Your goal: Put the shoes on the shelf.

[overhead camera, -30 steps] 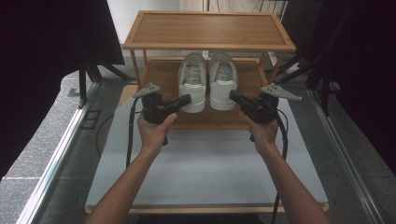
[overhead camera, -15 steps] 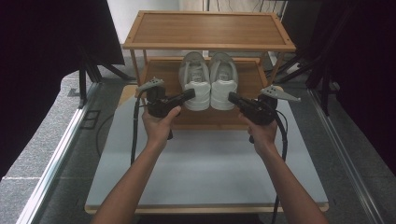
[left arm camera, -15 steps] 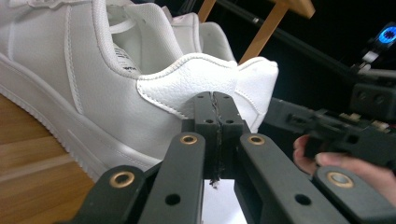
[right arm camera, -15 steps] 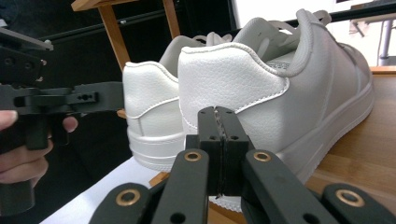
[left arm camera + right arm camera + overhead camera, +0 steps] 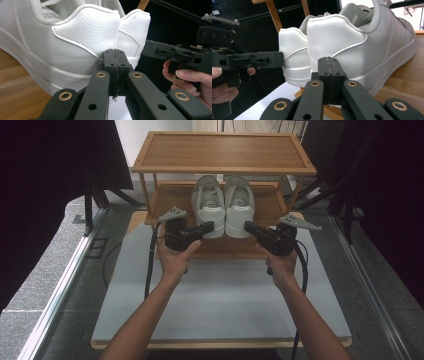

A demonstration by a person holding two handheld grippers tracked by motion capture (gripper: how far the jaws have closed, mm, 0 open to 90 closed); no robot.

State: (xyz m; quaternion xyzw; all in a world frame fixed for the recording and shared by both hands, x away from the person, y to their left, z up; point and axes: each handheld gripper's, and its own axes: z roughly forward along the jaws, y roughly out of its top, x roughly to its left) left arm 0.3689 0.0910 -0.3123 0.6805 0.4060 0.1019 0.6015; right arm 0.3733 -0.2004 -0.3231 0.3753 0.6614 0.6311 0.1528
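A pair of white sneakers stands on the lower shelf [image 5: 170, 200] of a wooden rack, heels toward me. My left gripper [image 5: 210, 226] is shut with nothing between its jaws, its tip just at the heel of the left sneaker [image 5: 208, 202]. My right gripper [image 5: 248, 226] is also shut and holds nothing, its tip close to the heel of the right sneaker [image 5: 239, 202]. In the left gripper view the shut left gripper [image 5: 115, 53] sits right before the left sneaker's heel [image 5: 82, 32]. In the right gripper view the right gripper [image 5: 329, 62] faces the right sneaker's heel [image 5: 337, 37].
The rack's top shelf [image 5: 222, 152] overhangs the sneakers. The rack stands on a white table board [image 5: 220, 305]. Dark curtains hang on both sides, and a metal rail [image 5: 60, 290] runs along the floor at left. Cables trail from both grippers.
My left gripper has edged slightly forward and right, toward the left sneaker's heel. The right gripper has kept still.
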